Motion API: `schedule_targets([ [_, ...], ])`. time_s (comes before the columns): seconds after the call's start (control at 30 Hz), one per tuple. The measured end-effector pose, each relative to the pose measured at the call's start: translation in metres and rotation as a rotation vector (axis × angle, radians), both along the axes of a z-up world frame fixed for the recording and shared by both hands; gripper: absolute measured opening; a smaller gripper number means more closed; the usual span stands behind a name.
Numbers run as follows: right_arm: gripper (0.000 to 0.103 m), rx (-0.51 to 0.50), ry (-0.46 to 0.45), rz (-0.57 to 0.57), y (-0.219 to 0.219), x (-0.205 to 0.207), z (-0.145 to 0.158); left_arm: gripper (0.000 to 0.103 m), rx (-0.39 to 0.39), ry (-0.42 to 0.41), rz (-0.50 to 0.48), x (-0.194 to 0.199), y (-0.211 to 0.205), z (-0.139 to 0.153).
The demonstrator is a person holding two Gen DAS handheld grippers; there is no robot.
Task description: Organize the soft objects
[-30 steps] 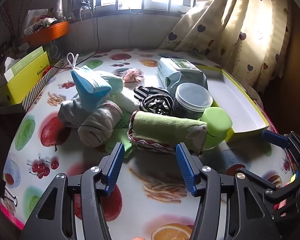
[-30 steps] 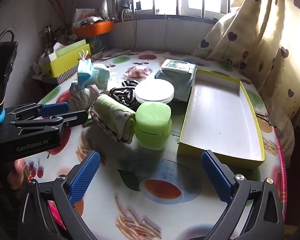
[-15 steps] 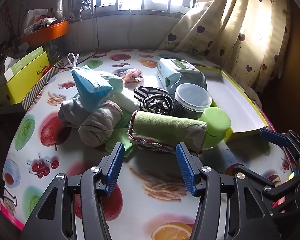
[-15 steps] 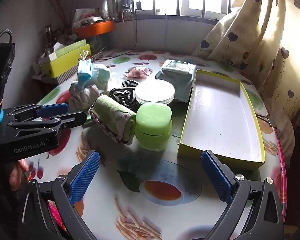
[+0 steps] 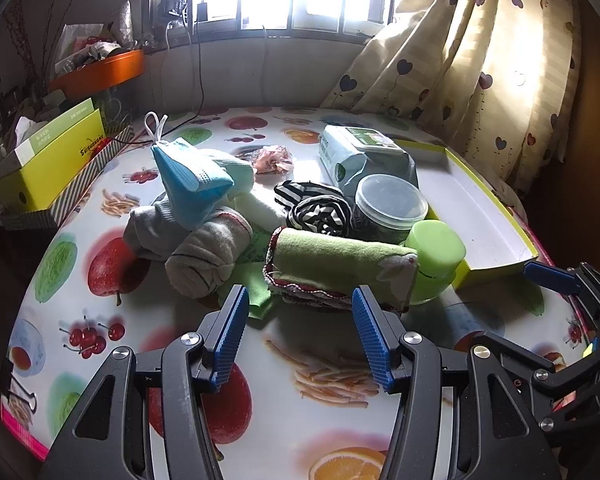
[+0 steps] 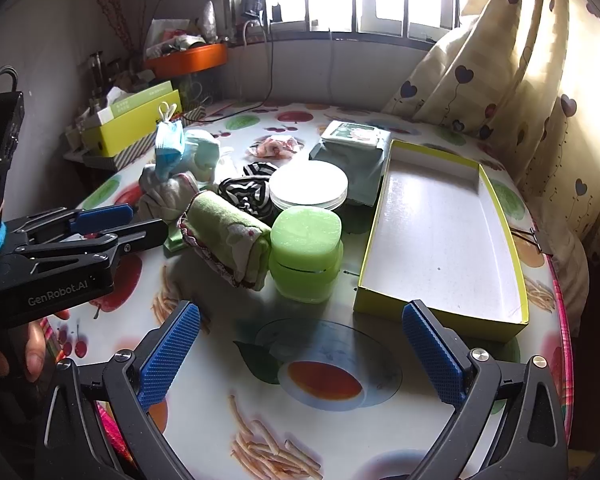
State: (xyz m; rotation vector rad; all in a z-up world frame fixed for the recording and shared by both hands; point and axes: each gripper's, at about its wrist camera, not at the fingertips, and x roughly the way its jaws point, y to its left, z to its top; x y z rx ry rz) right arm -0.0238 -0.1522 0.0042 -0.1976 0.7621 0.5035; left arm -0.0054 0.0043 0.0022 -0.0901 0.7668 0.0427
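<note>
A pile of soft things lies mid-table: a rolled green towel (image 5: 340, 268) (image 6: 228, 236), grey socks (image 5: 204, 256), a blue face mask (image 5: 192, 180) (image 6: 168, 152), striped black-and-white cloth (image 5: 320, 212) (image 6: 248, 196) and a pink item (image 5: 272, 158). An empty yellow-rimmed box (image 6: 440, 236) (image 5: 496, 266) lies to the right. My left gripper (image 5: 298, 332) is open, its fingertips just short of the towel. My right gripper (image 6: 300, 356) is open and empty over bare table in front of the box.
A green plastic jar (image 6: 306, 256) and a round lidded container (image 6: 308, 184) stand beside the towel. A wipes pack (image 6: 352, 144) lies behind. A yellow carton (image 5: 48, 160) sits at the left edge. Curtains (image 6: 520, 80) hang at the right.
Almost nothing differs. The left gripper has shifted very slightly; both grippers stay open and the objects have not moved.
</note>
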Motion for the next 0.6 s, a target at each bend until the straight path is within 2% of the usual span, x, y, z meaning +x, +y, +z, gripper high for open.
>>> schedule_targets([
  [0.23,0.102,0.002,-0.001,-0.001,-0.0007,-0.0001,0.0009,0.055,-0.04,0.003,-0.019,-0.0019,0.0012,-0.0015],
  [0.6,0.102,0.002,-0.002,0.001,-0.0013,0.0008,0.0006,0.055,-0.031,-0.002,0.031,-0.0042,0.0059,-0.0029],
])
